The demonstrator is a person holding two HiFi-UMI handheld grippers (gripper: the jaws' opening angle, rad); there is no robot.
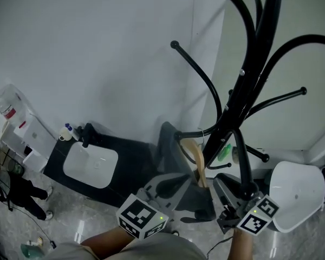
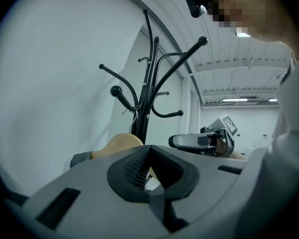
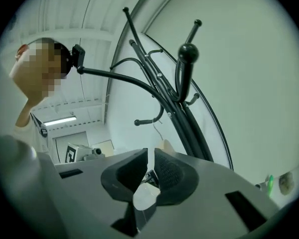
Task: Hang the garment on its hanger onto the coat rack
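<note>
While your left gripper (image 2: 149, 156) has its pads pressed together on the wooden hanger (image 2: 120, 142), your right gripper (image 3: 150, 156) grips nothing. Its pads stand close with a thin slit between them and nothing visibly pinched, and the hanger's wood shows just past their tips.

So the load is on your left side. The hanger lies up and ahead of both pairs of jaws, and its long axis runs from near you toward the coat rack (image 1: 241, 93), tilted upward. The grey garment (image 1: 169, 145) drapes from it, down between the two grippers.

The coming move turns on the wire hook (image 3: 158, 128) at the hanger's far end. It sits right at the rack's low arm (image 1: 188, 135), but no view shows whether it already rests over that arm or is only beside it. Judge that before you let go.

Your left forearm (image 1: 105, 244) and right forearm (image 1: 241, 245) both come in from below. They are close together, and the grippers point forward and up at the rack's lower part. The right gripper is nearer the pole and the left is on the hanger.
</note>
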